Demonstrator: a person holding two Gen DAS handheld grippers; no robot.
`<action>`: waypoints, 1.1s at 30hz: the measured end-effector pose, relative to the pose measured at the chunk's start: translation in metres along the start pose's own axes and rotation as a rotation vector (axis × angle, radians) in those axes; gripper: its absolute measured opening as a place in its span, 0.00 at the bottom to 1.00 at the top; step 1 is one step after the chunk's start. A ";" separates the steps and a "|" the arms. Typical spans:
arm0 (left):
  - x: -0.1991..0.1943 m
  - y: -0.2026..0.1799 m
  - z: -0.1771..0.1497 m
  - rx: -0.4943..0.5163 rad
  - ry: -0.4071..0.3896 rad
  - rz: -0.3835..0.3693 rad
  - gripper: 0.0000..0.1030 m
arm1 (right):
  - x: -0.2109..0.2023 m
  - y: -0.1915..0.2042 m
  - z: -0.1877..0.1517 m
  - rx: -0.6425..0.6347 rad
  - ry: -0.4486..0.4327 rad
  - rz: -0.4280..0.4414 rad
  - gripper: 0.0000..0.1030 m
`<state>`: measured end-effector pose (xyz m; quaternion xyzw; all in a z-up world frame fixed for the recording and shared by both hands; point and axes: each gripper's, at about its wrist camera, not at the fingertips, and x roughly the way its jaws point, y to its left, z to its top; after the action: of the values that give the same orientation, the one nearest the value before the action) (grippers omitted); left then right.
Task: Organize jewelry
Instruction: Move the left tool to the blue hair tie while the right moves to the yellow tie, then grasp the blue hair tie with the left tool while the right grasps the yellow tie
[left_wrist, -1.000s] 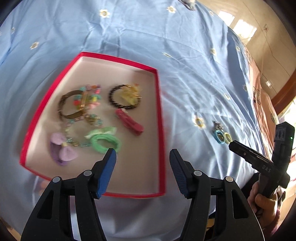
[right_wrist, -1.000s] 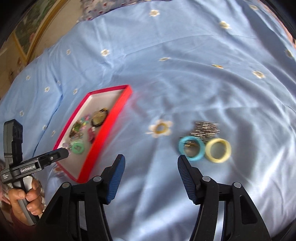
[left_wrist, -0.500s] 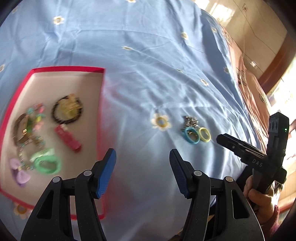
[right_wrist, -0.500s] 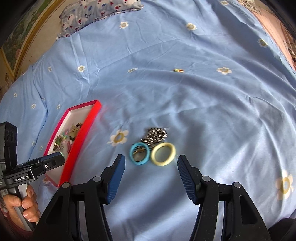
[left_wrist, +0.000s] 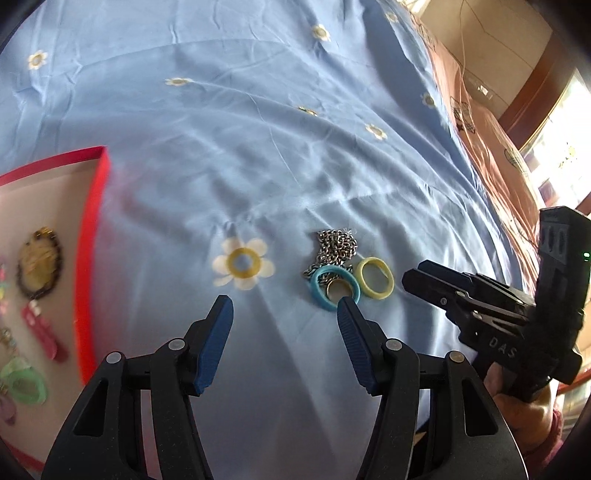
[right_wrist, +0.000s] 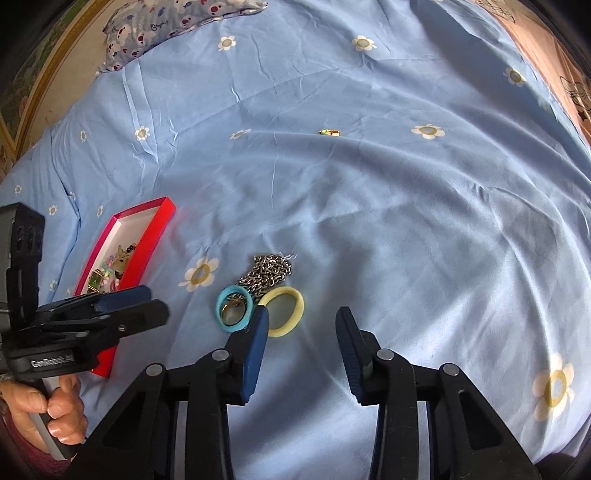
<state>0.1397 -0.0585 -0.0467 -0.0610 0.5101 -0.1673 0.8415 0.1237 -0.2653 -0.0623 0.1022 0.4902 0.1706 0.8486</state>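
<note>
left wrist: steep down, near | right wrist: same | shared: blue ring (left_wrist: 334, 292), yellow ring (right_wrist: 282, 311)

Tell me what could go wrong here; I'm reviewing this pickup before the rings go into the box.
The blue ring lies on the silver chain, with a small gold ring inside it, so lifting it may drag both along. The yellow ring touches the blue one; the right hand-held gripper, whose jaws are closing with nothing between them, could nudge one while taking the other. The left hand-held gripper hangs open close to the same pile, so the two could collide.
</note>
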 end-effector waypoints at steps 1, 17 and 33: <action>0.005 -0.002 0.002 0.006 0.007 0.000 0.53 | 0.002 0.000 0.001 -0.004 0.003 -0.001 0.37; 0.040 -0.024 0.006 0.133 0.040 0.001 0.03 | 0.034 0.010 0.004 -0.085 0.050 -0.042 0.21; 0.000 0.021 -0.017 0.019 -0.010 -0.017 0.02 | 0.024 0.014 0.003 -0.060 0.030 -0.018 0.03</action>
<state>0.1295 -0.0380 -0.0601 -0.0584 0.5036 -0.1791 0.8431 0.1347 -0.2432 -0.0753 0.0700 0.4983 0.1791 0.8454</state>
